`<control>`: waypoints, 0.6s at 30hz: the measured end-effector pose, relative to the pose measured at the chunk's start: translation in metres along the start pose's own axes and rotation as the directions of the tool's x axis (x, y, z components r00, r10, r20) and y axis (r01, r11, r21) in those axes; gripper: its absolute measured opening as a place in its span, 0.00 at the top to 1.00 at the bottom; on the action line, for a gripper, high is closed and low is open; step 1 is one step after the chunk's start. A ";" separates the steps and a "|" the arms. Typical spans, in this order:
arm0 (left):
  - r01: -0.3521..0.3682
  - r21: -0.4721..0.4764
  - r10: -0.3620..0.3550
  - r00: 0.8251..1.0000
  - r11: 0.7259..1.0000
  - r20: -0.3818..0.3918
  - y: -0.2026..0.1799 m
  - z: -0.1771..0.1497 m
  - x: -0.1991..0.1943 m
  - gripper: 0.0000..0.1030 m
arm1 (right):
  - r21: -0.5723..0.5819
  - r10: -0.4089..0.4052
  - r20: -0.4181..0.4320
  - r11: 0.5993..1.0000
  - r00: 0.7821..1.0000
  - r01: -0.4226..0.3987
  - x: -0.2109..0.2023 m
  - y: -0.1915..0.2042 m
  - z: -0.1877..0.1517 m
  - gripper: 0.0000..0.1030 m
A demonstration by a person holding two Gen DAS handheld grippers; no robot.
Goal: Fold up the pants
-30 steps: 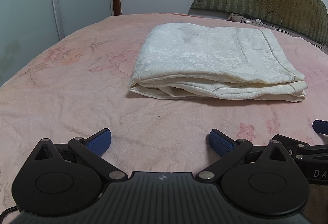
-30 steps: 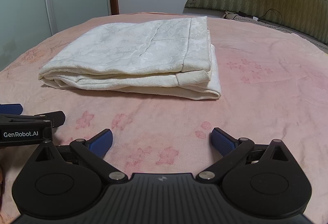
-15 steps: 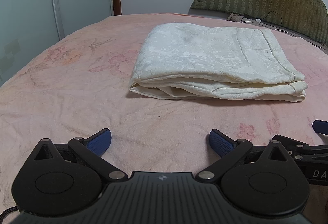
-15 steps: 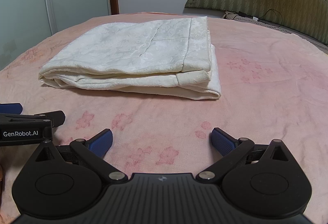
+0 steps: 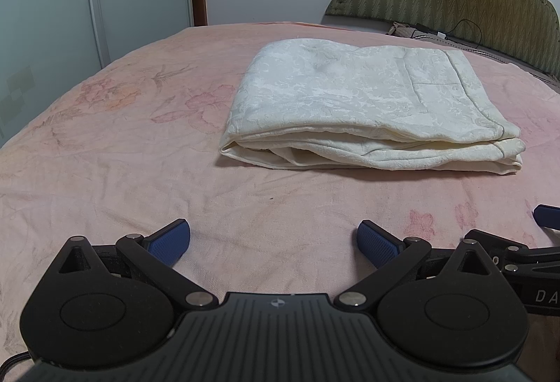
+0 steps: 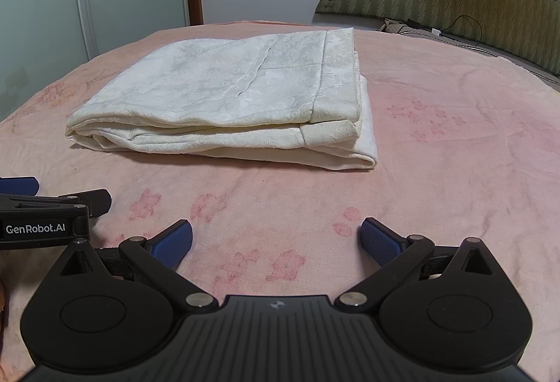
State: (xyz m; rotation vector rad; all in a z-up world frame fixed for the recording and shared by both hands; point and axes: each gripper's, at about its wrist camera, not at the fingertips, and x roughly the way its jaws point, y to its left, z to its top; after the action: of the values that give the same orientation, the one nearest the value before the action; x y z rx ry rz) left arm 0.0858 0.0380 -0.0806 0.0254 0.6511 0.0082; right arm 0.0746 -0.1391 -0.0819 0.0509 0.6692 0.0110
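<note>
Looking forward from the left wrist, the left gripper [image 5: 273,243] sat at the bottom of the frame with its blue-padded fingers spread wide and empty over the pink floral bedspread [image 5: 105,154], while the cream-white, damask-patterned folded pants [image 5: 364,105] lay ahead in the upper right of centre, well apart from the pads. Their long axis ran left to right across the frame, the rounded fold at the left end and the banded edge at the right. A part of the right gripper [image 5: 518,249] showed at the lower right edge. In the right wrist view, the right gripper [image 6: 276,242] was likewise wide and holding nothing at the bottom, and the pants [image 6: 227,91] lay ahead in the upper left of centre, again crosswise. Neither gripper looked clearly nearer; the bundle seemed to lie ahead between the two, and the folding appeared finished.
</note>
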 end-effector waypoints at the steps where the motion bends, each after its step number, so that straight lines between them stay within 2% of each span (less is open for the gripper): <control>1: 0.000 0.000 0.000 1.000 1.000 0.000 0.000 0.000 0.000 0.00 | 0.000 0.000 0.000 1.000 1.000 0.000 0.000 0.000 0.000 0.00; 18: 0.001 -0.001 -0.001 1.000 1.000 0.001 0.000 0.000 0.000 0.00 | 0.000 0.000 0.000 1.000 1.000 0.000 0.000 0.000 0.000 0.00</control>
State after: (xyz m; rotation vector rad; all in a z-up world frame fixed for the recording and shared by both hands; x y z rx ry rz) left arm 0.0857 0.0381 -0.0806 0.0243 0.6505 0.0075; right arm 0.0742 -0.1393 -0.0818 0.0510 0.6690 0.0112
